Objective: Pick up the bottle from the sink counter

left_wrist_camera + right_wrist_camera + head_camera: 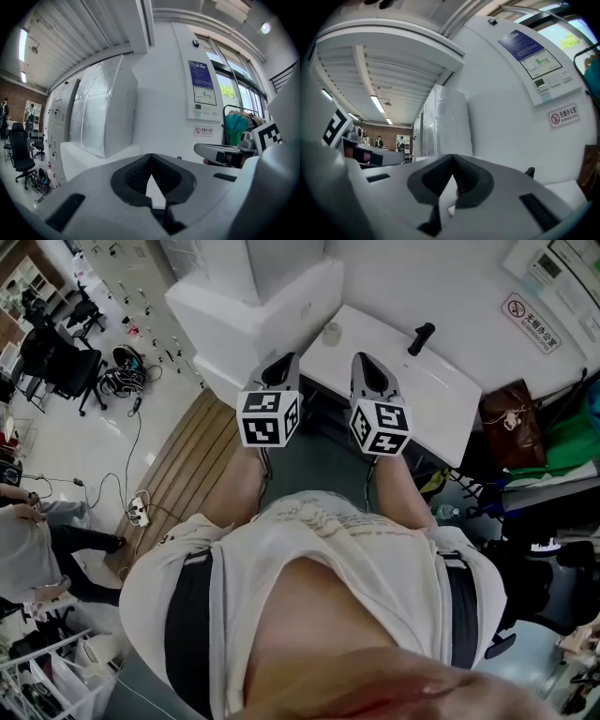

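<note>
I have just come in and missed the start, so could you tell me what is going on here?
A person holds the left hand-held gripper and the right hand-held gripper out toward a white sink counter, both shut and empty. A small pale bottle-like container stands untouched on the counter, left of a black faucet.

I am seeing the left tool [289, 360] and the right tool [362, 359] as pale grey moulded shells. Each is carrying a cube [269, 418] with black-and-white square markers. Black ribbed pads [133, 176] are lining the jaws. The person is wearing a white T-shirt [319, 549] with faint grey print. Two black straps [190, 624] are running over it.
</note>
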`<move>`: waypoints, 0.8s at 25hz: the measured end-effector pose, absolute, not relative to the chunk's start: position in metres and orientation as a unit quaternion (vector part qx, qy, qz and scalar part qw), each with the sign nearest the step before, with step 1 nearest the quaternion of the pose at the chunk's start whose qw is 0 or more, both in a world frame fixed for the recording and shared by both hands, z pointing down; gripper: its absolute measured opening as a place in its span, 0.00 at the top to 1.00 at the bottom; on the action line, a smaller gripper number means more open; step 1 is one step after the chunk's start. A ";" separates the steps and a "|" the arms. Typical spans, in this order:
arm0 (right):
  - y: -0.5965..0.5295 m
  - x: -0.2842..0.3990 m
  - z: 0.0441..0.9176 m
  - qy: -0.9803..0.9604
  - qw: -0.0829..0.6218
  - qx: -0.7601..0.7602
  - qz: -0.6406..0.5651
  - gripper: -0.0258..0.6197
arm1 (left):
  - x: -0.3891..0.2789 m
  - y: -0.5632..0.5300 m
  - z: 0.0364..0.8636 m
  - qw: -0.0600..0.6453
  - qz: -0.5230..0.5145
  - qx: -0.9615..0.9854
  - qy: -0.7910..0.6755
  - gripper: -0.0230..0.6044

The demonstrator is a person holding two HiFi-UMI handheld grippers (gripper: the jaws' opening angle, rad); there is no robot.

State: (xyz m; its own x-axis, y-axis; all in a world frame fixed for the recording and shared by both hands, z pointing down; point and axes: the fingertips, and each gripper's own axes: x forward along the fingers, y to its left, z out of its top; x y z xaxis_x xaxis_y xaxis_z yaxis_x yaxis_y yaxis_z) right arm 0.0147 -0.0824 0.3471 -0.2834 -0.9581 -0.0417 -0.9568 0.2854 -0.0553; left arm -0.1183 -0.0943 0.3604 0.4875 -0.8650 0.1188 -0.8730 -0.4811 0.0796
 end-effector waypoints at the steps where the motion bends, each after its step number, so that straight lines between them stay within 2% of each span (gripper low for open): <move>1: -0.091 0.011 0.348 0.800 0.034 -0.599 -0.013 0.92 | -0.123 -0.103 0.361 0.066 0.031 0.860 -0.504 0.93; 9: -0.133 -0.012 0.351 0.788 0.037 -0.614 -0.015 0.92 | -0.148 -0.152 0.373 0.057 0.053 0.866 -0.494 0.93; 20: -0.169 0.007 0.373 0.772 0.028 -0.634 -0.030 0.92 | -0.131 -0.191 0.399 0.070 0.072 0.877 -0.470 0.93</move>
State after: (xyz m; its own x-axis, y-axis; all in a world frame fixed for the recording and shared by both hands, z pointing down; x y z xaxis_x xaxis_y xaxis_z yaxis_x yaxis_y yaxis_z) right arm 0.0065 -0.1692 0.3726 -0.1947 -0.9808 -0.0063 -0.9775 0.1946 -0.0817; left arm -0.1305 -0.1907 0.3987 0.5486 -0.8138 0.1918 -0.8339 -0.5491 0.0557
